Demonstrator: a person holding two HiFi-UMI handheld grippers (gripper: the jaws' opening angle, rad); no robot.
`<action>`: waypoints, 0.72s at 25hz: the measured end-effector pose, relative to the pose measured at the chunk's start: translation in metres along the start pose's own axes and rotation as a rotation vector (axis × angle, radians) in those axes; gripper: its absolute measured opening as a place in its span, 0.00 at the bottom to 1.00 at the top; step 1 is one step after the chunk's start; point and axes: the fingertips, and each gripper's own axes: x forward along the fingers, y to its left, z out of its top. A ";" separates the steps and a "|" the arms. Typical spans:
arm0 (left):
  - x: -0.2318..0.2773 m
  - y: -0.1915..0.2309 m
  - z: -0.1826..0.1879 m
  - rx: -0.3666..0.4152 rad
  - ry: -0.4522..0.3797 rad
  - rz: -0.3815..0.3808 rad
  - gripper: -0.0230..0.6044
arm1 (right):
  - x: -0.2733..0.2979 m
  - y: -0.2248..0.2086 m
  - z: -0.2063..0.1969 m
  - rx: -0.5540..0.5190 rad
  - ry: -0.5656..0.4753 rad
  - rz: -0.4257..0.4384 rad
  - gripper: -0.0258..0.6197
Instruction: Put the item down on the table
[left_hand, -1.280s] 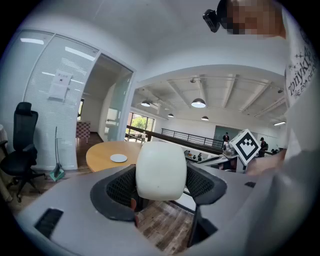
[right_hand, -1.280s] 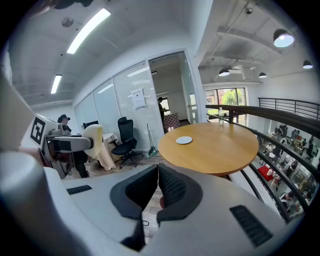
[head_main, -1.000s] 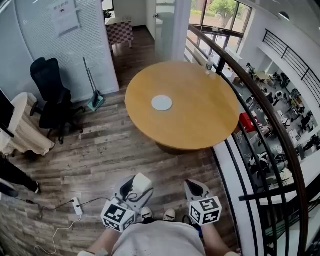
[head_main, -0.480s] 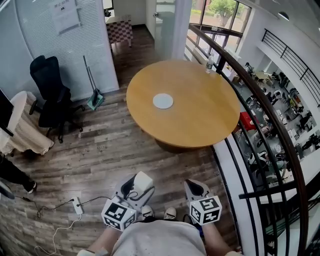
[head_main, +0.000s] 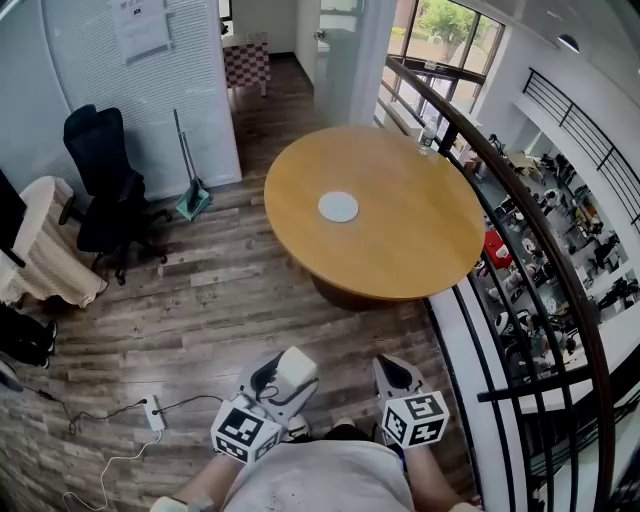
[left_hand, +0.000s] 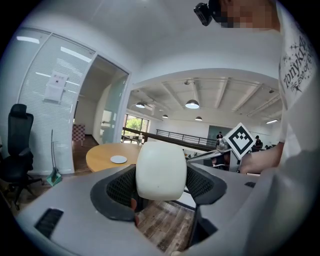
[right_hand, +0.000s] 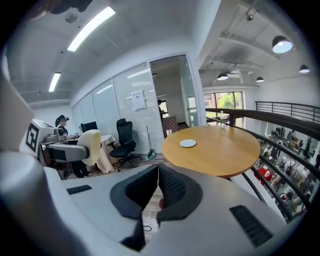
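White rounded item (left_hand: 161, 169) gripped by the left hand-held gripper (left_hand: 162, 186), well short of the worktop (head_main: 400, 240).
Here we go: the item sits squeezed between the left jaws' black mesh pads, up over the plank floor (head_main: 200, 310). The right hand-held gripper (right_hand: 156, 189), just beside it, is clenched on nothing, jaws pressed together. Ahead of both and well apart, the round wooden worktop carries a white disc (head_main: 338, 207) out in front of the left hand-held gripper and a bottle (head_main: 428, 135) at the far rim. Any writing? The shirt (left_hand: 300, 60) print begins "tony", the rest warps away; the paper notice (head_main: 140, 28) is too small to read.
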 end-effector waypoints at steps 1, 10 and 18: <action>-0.002 0.003 -0.001 0.005 0.002 -0.004 0.54 | 0.002 0.004 0.001 -0.003 -0.002 -0.002 0.08; 0.001 0.032 -0.006 -0.017 0.002 0.001 0.54 | 0.025 0.004 -0.013 0.010 0.043 -0.016 0.08; 0.036 0.079 -0.001 -0.024 0.018 0.027 0.54 | 0.084 -0.012 0.006 0.009 0.043 0.012 0.08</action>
